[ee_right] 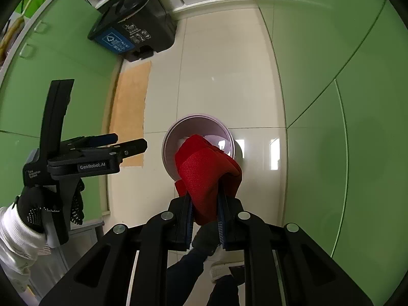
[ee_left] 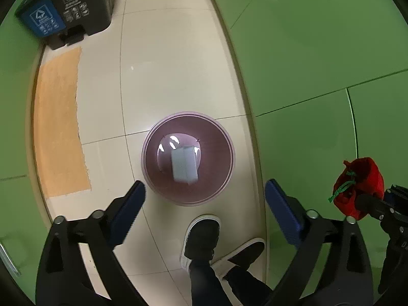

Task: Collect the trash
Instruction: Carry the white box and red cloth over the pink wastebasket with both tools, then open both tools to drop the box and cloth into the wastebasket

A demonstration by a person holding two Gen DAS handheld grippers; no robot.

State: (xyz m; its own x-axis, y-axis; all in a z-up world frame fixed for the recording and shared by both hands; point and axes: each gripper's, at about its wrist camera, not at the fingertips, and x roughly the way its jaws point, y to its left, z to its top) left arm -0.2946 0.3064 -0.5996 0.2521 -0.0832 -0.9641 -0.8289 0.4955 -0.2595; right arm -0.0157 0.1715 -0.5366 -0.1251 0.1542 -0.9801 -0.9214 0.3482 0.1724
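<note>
A round pink bin point(ee_left: 188, 158) stands on the tiled floor below me, with a white folded piece of trash point(ee_left: 184, 165) lying inside it. My left gripper point(ee_left: 204, 204) is open and empty, high above the bin's near rim. My right gripper point(ee_right: 204, 216) is shut on a red mesh bag point(ee_right: 207, 176) and holds it above the pink bin point(ee_right: 201, 130). The red bag also shows at the right of the left wrist view point(ee_left: 359, 186), with a green drawstring. The left gripper also shows in the right wrist view point(ee_right: 119, 144), held in a gloved hand.
A black sorting bin with a blue label point(ee_left: 66, 7) stands at the far end of the floor, also seen from the right point(ee_right: 132, 28). An orange mat point(ee_left: 60, 127) lies along the left. Green cabinets point(ee_left: 318, 46) line both sides. The person's black shoes point(ee_left: 204, 237) stand near the bin.
</note>
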